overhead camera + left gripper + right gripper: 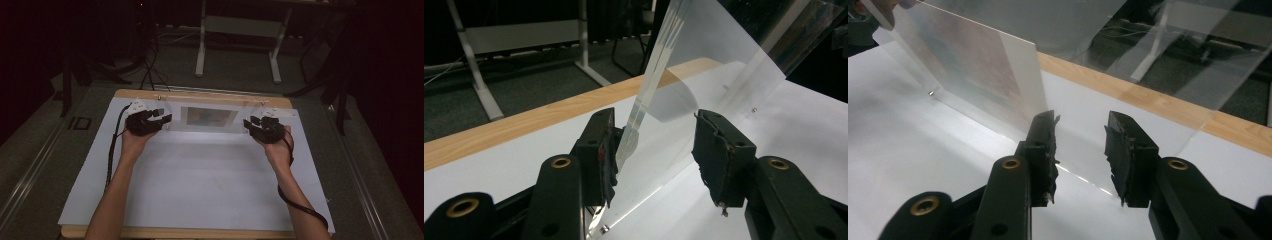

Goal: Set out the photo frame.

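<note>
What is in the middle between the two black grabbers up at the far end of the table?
In the high view, a clear plastic panel with a picture sheet in it stands between the left gripper and the right gripper.

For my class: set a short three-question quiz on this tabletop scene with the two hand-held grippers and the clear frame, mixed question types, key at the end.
1. True or false: the clear acrylic frame stands near the far wooden edge of the table.
2. Multiple choice: the left gripper has its jaws A) shut on a cup, B) apart on either side of the frame's edge, C) flat on the floor.
3. Fill in: the right gripper has its jaws ____, with a gap between them.

Key: 1 true; 2 B; 3 open.
</note>
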{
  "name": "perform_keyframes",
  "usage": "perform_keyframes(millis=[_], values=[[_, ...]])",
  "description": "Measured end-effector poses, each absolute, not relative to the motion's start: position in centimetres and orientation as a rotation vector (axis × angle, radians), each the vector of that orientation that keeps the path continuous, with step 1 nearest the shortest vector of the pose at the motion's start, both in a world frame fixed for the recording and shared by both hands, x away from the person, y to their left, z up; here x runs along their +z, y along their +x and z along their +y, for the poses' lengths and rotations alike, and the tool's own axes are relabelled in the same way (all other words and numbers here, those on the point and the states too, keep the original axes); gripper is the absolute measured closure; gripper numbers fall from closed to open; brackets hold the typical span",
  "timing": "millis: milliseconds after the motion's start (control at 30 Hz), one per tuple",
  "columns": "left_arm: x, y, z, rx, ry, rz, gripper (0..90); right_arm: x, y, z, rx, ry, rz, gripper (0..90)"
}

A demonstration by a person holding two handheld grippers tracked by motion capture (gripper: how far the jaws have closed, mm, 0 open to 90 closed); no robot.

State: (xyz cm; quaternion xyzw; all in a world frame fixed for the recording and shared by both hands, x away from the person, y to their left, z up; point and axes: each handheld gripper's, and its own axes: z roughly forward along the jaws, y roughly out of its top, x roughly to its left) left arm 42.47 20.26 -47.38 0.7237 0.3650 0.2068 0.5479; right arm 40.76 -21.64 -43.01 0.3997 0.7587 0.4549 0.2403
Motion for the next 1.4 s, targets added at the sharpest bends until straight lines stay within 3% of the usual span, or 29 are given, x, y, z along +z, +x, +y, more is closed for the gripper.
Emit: perform_keyframes(millis=[333, 1400], values=[[-47.4, 42.6, 20.2, 0.499, 1.701, 0.878, 51.9, -43.7, 41.2, -22.6, 1.193, 1.122, 2.063, 61.6], [-47.4, 42.9, 19.7, 0.529, 1.701, 0.91, 50.3, -45.4, 44.3, -23.0, 1.215, 1.061, 2.025, 38.8]])
